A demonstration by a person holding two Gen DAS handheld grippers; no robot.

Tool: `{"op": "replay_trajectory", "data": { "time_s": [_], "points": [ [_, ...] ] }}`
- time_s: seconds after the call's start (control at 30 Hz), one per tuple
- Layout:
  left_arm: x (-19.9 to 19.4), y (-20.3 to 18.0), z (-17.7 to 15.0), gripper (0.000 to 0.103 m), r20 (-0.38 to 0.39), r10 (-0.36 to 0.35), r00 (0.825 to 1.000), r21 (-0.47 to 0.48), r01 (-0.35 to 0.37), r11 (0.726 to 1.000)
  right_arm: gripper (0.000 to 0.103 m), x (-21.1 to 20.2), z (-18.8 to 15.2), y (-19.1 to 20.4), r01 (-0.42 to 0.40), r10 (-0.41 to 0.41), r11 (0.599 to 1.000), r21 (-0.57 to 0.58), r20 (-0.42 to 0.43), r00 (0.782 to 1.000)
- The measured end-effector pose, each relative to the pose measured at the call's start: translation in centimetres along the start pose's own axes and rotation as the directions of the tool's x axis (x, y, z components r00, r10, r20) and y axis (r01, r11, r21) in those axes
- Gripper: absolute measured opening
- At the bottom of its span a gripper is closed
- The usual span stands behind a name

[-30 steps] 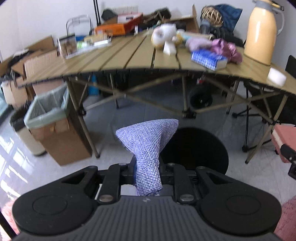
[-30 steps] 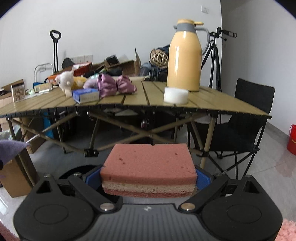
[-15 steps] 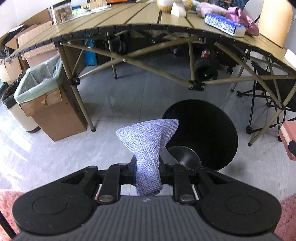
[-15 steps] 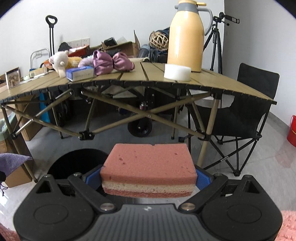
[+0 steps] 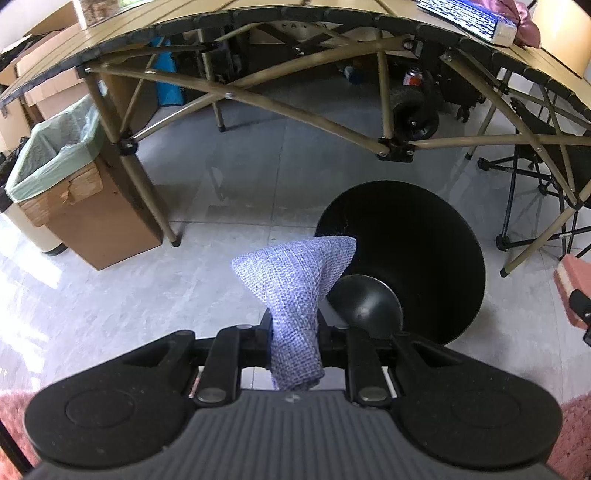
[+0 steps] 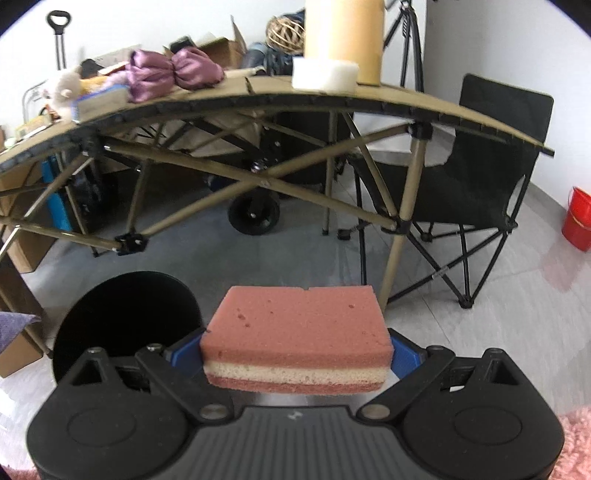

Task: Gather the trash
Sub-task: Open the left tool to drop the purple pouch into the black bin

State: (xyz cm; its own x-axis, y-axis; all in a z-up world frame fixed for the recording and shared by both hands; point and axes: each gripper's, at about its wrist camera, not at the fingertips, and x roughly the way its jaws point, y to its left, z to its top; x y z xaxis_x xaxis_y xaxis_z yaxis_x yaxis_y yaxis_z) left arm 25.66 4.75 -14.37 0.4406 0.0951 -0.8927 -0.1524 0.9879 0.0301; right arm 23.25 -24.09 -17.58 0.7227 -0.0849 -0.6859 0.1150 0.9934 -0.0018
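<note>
left wrist: steeply down at floor | right wrist: shallower, under table [image 6: 369, 96] | shared: black bin [image 5: 413, 236]

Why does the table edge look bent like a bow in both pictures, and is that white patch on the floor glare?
Left wrist view: the fisheye lens bows the straight table edge; window light glares off the floor at left. Right wrist view: same bowing of the table edge, sponge sharp, table top things slightly blurred.
</note>
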Motion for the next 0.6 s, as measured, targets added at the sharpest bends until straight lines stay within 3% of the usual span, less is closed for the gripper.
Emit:
{"op": "replay_trajectory", "data": {
  "time_s": [0.6],
  "points": [
    [3.6, -5.5, 3.5, 0.019, -0.063, -0.066, 0.996, 0.086, 0.071, 0.994, 0.097, 3.6, 0.5, -0.9, -0.017, 0.022, 0.998, 0.059, -0.098, 0.995]
  ]
}}
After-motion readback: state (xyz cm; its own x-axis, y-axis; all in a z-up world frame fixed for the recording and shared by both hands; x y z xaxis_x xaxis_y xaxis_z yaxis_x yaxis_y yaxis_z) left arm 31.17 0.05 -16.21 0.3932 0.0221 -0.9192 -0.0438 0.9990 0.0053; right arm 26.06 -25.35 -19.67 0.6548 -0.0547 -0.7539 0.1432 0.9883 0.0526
